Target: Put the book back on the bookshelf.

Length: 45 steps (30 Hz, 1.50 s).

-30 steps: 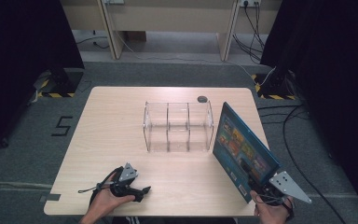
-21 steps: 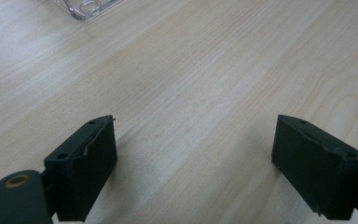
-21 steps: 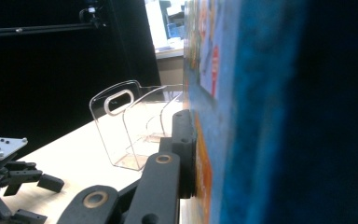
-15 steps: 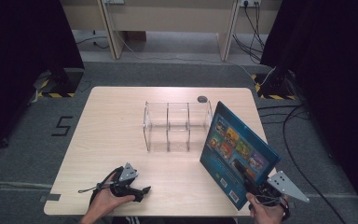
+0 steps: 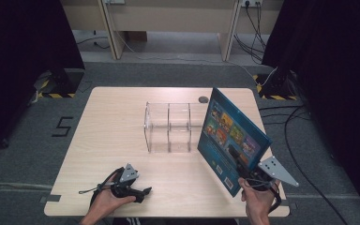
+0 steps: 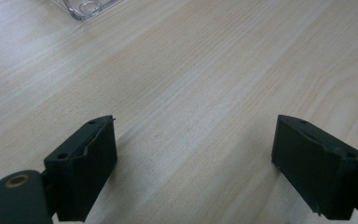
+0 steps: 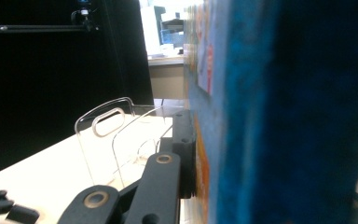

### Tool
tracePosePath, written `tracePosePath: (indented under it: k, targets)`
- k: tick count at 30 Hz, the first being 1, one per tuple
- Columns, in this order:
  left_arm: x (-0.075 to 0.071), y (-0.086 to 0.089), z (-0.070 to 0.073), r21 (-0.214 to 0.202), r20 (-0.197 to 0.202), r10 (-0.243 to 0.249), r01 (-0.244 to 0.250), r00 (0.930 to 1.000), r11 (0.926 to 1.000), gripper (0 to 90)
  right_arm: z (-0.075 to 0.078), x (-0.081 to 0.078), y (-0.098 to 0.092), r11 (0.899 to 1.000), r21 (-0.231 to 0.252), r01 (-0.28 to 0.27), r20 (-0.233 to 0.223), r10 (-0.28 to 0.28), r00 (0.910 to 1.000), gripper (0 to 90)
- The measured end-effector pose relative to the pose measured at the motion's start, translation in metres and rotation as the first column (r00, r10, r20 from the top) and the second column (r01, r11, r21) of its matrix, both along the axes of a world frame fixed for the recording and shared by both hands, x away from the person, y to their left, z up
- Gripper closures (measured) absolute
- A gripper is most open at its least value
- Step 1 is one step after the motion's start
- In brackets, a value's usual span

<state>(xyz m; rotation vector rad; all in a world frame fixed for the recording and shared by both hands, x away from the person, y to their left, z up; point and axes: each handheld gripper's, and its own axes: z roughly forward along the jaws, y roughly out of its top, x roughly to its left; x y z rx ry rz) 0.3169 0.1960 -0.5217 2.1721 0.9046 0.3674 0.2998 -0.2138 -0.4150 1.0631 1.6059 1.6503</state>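
Note:
A large blue picture book (image 5: 232,136) stands tilted above the table's right front, its cover facing left. My right gripper (image 5: 238,158) is shut on its lower part. In the right gripper view the book (image 7: 279,116) fills the right side, with one black finger (image 7: 184,154) pressed flat on its cover. A clear acrylic rack (image 5: 168,126) with upright dividers stands mid-table, just left of the book's far edge; the rack (image 7: 107,126) also shows beyond the finger. My left gripper (image 5: 143,192) lies on the table at front left, open, with bare wood between its jaws (image 6: 193,163).
The light wooden table (image 5: 117,117) has free room left of the rack. A small dark round disc (image 5: 203,99) lies at the far edge. A corner of the rack (image 6: 86,7) shows ahead of the left gripper. Cables (image 5: 304,154) trail on the floor at right.
The right gripper has carried the book leftward and a little up, bringing its far edge close to the rack. The left gripper has stayed in place.

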Motion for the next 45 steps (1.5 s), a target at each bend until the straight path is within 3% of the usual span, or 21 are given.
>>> tracePosePath:
  k: [25, 30, 45]
  targets:
    - [0.0, 0.0, -0.001, -0.006, 0.005, 0.001, -0.001, 1.0, 1.0, 12.4, 0.003, 0.048, 0.027, 0.997, -0.008, 0.083, 0.015, -0.083, 0.9965, 83.2]
    - [-0.001, 0.0, -0.002, -0.011, 0.012, -0.001, 0.001, 0.9999, 0.9999, 11.2, 0.003, 0.06, 0.034, 0.994, -0.033, 0.101, 0.026, -0.1, 0.9946, 83.2]
    - [-0.001, 0.0, -0.002, -0.013, 0.014, -0.002, 0.002, 0.9999, 0.9999, 10.8, -0.002, 0.079, 0.052, 0.991, -0.049, 0.128, 0.03, -0.127, 0.9915, 83.1]
